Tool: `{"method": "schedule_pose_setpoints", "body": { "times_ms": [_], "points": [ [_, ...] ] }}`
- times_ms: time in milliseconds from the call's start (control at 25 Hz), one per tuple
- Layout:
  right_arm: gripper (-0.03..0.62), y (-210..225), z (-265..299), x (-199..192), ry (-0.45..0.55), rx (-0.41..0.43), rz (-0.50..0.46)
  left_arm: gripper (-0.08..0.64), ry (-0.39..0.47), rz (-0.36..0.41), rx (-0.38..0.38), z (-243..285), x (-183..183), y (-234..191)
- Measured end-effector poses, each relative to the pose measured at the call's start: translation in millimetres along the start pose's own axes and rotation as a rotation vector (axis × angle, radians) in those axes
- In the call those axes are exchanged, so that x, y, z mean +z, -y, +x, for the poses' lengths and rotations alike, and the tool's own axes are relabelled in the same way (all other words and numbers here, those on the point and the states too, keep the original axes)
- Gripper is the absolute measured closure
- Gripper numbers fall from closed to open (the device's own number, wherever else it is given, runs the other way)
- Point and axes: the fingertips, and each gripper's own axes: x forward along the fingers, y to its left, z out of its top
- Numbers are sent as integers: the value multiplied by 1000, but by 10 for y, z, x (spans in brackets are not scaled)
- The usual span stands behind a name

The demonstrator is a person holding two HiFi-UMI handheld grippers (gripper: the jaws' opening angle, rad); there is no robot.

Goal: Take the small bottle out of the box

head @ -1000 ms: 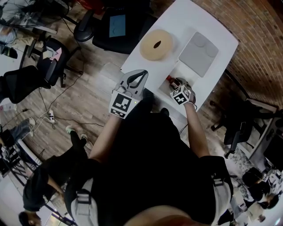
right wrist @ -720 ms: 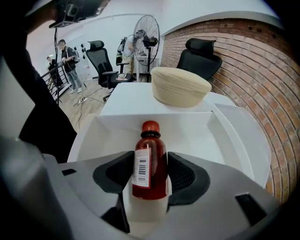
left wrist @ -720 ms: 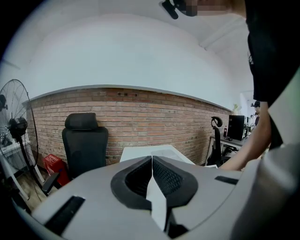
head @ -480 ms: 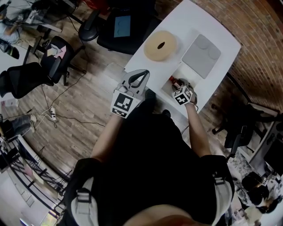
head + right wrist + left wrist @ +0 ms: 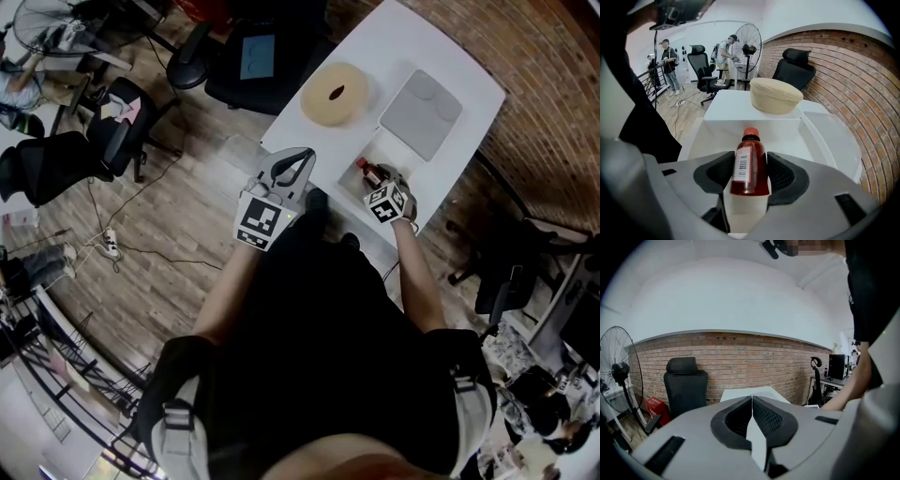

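A small red-brown bottle [image 5: 749,164] with an orange cap and a barcode label sits between the jaws of my right gripper [image 5: 749,174], which is shut on it. The bottle [image 5: 370,172] hangs over the open white box [image 5: 375,150] at the table's near edge; the box [image 5: 787,136] lies below it in the right gripper view. My right gripper [image 5: 382,187] shows by the box in the head view. My left gripper [image 5: 291,167] is held off the table's left side, above the floor. It [image 5: 752,404] is shut with nothing between its jaws.
A round straw-coloured hat-like object [image 5: 333,94] lies on the white table [image 5: 403,37] beyond the box. The box's grey lid [image 5: 420,114] rests to its right. Black office chairs [image 5: 244,56] stand around. A brick wall [image 5: 553,112] runs along the table's right. People and a fan [image 5: 749,49] stand further off.
My right gripper has lifted the bottle a little; it now shows more clearly above the box. The left gripper has stayed where it was.
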Motion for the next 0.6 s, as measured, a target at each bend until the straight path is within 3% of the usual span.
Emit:
{"method": "schedule_pose_setpoints", "body": {
  "times_ms": [600],
  "points": [
    [377, -199, -617, -8, 117, -31, 6, 538, 23, 1, 11, -289, 40, 476]
  ]
}}
